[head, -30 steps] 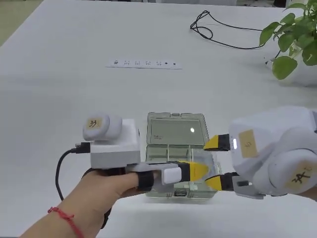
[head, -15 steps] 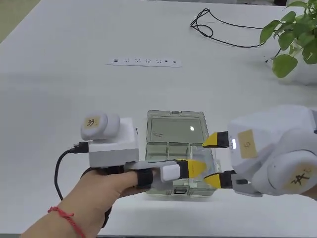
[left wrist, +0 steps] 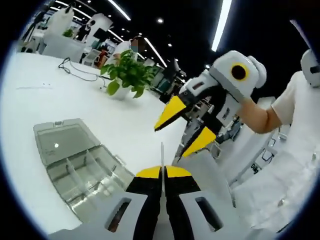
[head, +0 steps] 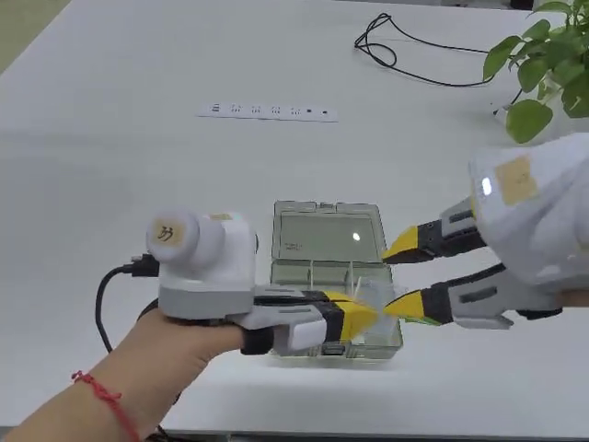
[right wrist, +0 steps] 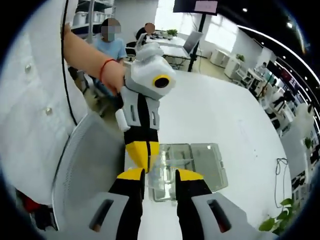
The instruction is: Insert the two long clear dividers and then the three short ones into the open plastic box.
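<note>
The open clear plastic box (head: 377, 343) lies on the white table with its lid (head: 327, 235) flat behind it. Clear dividers stand in its base (left wrist: 75, 165). My left gripper (head: 363, 313) hovers over the box's front right part, shut on a thin clear divider (head: 373, 293), seen edge-on between the jaws (left wrist: 162, 152). My right gripper (head: 403, 274) stands open just right of it, its yellow tips apart and close to the divider, holding nothing. In the right gripper view the left gripper (right wrist: 142, 152) points down at the box (right wrist: 200, 172) ahead of my open right gripper (right wrist: 160, 175).
A white power strip (head: 267, 114) lies farther back on the table. A black cable (head: 405, 55) coils at the far right, beside a green plant (head: 543, 64). The table's front edge runs just below the box. People sit in the background (right wrist: 112, 42).
The right gripper has drawn back to the right and up, away from the left gripper's tips. The left gripper has risen slightly, still holding the divider over the box.
</note>
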Demonstrator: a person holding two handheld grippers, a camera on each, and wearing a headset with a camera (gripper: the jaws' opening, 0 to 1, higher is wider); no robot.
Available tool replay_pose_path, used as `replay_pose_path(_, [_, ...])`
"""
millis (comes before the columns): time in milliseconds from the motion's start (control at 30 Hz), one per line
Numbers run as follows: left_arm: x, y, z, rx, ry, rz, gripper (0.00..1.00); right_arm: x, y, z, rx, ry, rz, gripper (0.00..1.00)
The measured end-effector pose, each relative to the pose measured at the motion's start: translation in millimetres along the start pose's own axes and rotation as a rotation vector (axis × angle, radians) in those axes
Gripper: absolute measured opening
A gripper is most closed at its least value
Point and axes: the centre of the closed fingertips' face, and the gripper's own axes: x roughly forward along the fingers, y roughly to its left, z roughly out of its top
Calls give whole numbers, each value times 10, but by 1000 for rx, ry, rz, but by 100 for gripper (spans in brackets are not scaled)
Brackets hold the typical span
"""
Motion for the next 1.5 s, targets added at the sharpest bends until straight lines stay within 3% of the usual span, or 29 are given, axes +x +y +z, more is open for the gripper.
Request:
replay_pose_path(100, [-16,-115,21,124,-5,-54,0,-40,54,-13,48,-24,91,21])
replay_pose_path(167, [-35,-172,14,174,4,-76,0,-55,59,-51,40,-17,126,18])
replay_pose_path(367, [-59,-246,-12,247,21,-117,0,-61,247,-32,70,-25,256,15])
replay_pose_path(500, [-67,-288,-2,260,19,-135,0,-33,326,-1,66,-26,289,13])
replay_pose_path(967, [-83,-344,39,298,14,-158,0,2,402,61,76,-39,334,4])
replay_pose_path(1500, [-99,-301,37,318,4,-134,0,41,386,58,77,-40,320,3])
